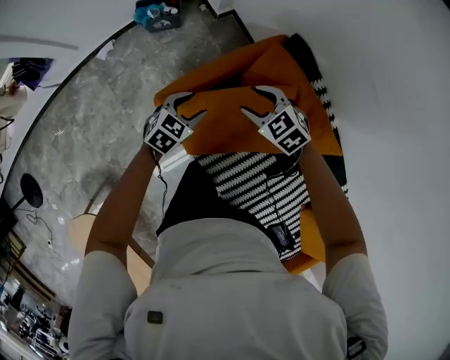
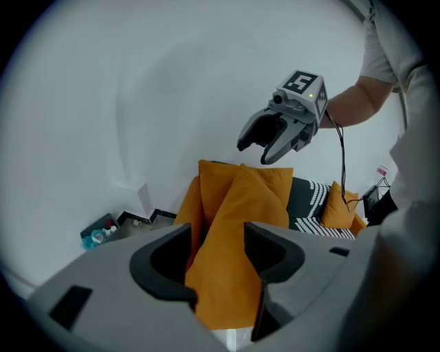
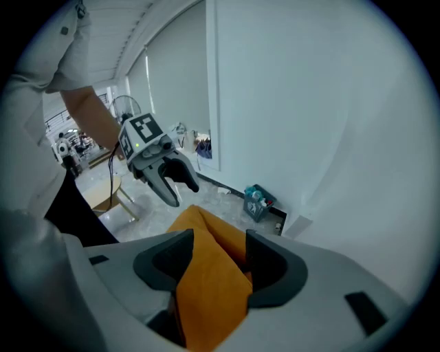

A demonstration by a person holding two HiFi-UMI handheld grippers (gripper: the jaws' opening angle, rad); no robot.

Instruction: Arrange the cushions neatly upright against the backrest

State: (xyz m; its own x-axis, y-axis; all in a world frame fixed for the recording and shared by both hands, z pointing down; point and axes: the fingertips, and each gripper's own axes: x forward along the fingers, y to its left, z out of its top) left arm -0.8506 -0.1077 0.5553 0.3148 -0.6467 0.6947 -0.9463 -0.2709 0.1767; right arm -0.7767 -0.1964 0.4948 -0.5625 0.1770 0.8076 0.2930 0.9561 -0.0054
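A large orange cushion [image 1: 232, 105] leans against the white wall, its top corner folded over. My left gripper [image 1: 188, 105] and right gripper [image 1: 254, 100] hover over its upper edge, side by side, both open. In the left gripper view the cushion [image 2: 237, 206] shows between the wide jaws of the left gripper [image 2: 216, 265], with the right gripper [image 2: 271, 141] above its top. In the right gripper view orange fabric [image 3: 213, 289] lies between the jaws of the right gripper [image 3: 218, 265], and the left gripper [image 3: 172, 182] hangs beyond. A black-and-white striped cushion [image 1: 260, 183] and a smaller orange cushion [image 2: 340, 206] lie behind.
A blue box of bottles [image 1: 158, 14] stands on the marble floor [image 1: 91, 126] by the wall. A round wooden stool [image 1: 84, 232] stands at the left. The white wall [image 1: 394, 140] runs along the right. My body hides the sofa's near part.
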